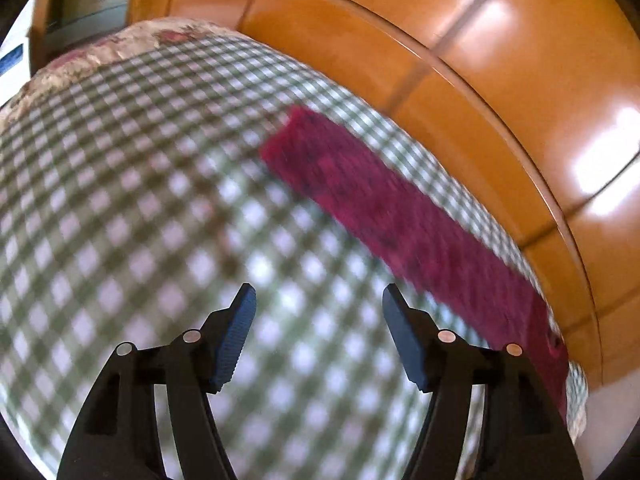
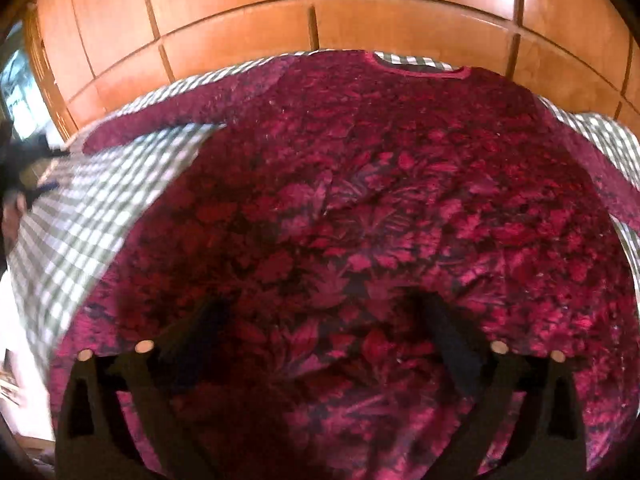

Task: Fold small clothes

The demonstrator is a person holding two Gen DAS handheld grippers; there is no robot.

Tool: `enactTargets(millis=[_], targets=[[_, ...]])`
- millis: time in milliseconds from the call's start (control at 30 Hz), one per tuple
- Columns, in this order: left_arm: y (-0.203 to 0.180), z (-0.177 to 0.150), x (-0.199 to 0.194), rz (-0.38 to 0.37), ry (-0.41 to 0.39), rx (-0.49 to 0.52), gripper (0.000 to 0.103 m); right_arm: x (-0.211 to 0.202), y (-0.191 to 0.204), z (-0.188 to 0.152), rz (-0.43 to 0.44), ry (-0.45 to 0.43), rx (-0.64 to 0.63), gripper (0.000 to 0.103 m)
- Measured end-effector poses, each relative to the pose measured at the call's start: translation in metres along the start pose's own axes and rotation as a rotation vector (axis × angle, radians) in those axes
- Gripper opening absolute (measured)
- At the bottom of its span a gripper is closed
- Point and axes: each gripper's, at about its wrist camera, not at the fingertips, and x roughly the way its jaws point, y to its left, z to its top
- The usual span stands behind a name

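A magenta top with a dark leaf print (image 2: 352, 208) lies spread flat on a green-and-white checked cloth (image 2: 100, 208), neckline toward the wooden wall. My right gripper (image 2: 324, 312) hovers open over its lower middle, empty. In the left wrist view one long sleeve (image 1: 400, 224) stretches across the checked cloth (image 1: 140, 184) along its right edge. My left gripper (image 1: 320, 312) is open and empty, over bare cloth to the left of the sleeve. The left wrist view is blurred by motion.
Glossy orange wooden panels (image 2: 312, 12) rise right behind the cloth's far edge and also show in the left wrist view (image 1: 500, 60). A floral cover (image 1: 132, 44) shows under the cloth at the far left. A dark shape (image 2: 24, 160) sits at the left edge.
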Motion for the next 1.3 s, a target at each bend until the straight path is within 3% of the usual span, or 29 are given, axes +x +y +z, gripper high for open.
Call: enactTargets(millis=[167, 267, 367, 467, 500, 600, 700, 767, 867, 933, 1033, 1067, 1100, 1167, 1300], targets=[[0.025, 0.037, 0.041, 0.032, 0.016, -0.137, 0.065, 0.001, -0.008, -0.004, 0.037, -0.019, 0.021, 0.101], [0.043, 0.051, 0.056, -0.01, 0.019, -0.265, 0.065, 0.001, -0.008, -0.004, 0.032, -0.02, 0.017, 0.101], [0.041, 0.062, 0.064, -0.049, 0.023, -0.279, 0.063, 0.006, -0.004, -0.002, 0.024, -0.02, 0.014, 0.101], [0.023, 0.071, 0.075, -0.053, 0.052, -0.173, 0.017, 0.007, -0.004, -0.002, 0.016, -0.019, 0.009, 0.101], [0.02, 0.071, 0.077, -0.039, 0.046, -0.147, 0.011, 0.006, -0.004, -0.003, 0.014, -0.018, 0.008, 0.101], [0.014, 0.068, 0.06, -0.015, -0.016, -0.081, 0.009, 0.009, -0.003, -0.001, 0.01, -0.017, 0.007, 0.101], [0.029, 0.062, 0.028, -0.029, -0.1, -0.085, 0.009, 0.011, -0.002, 0.0, 0.006, -0.015, 0.005, 0.101], [0.042, 0.053, 0.018, 0.011, -0.124, -0.064, 0.009, 0.012, -0.002, 0.0, 0.004, -0.015, 0.003, 0.101], [0.057, 0.036, 0.037, 0.087, -0.049, -0.058, 0.008, 0.013, -0.001, 0.0, -0.001, -0.014, -0.002, 0.101], [0.059, 0.026, 0.041, 0.097, -0.054, -0.047, 0.008, 0.013, -0.001, 0.0, -0.003, -0.014, -0.003, 0.101], [0.048, 0.025, 0.033, 0.124, -0.053, -0.052, 0.016, 0.013, -0.001, 0.0, -0.004, -0.016, -0.003, 0.101], [0.042, 0.024, 0.026, 0.129, -0.058, -0.061, 0.028, 0.013, -0.001, 0.0, -0.004, -0.016, -0.003, 0.101], [0.035, 0.022, 0.017, 0.117, -0.077, -0.061, 0.044, 0.013, -0.001, 0.0, -0.004, -0.017, -0.003, 0.101], [0.018, 0.011, -0.001, 0.037, -0.098, -0.033, 0.057, 0.013, -0.001, 0.0, -0.003, -0.019, -0.002, 0.101], [-0.038, -0.045, -0.02, -0.212, 0.048, 0.17, 0.057, 0.012, -0.002, -0.001, 0.005, -0.026, 0.006, 0.101]])
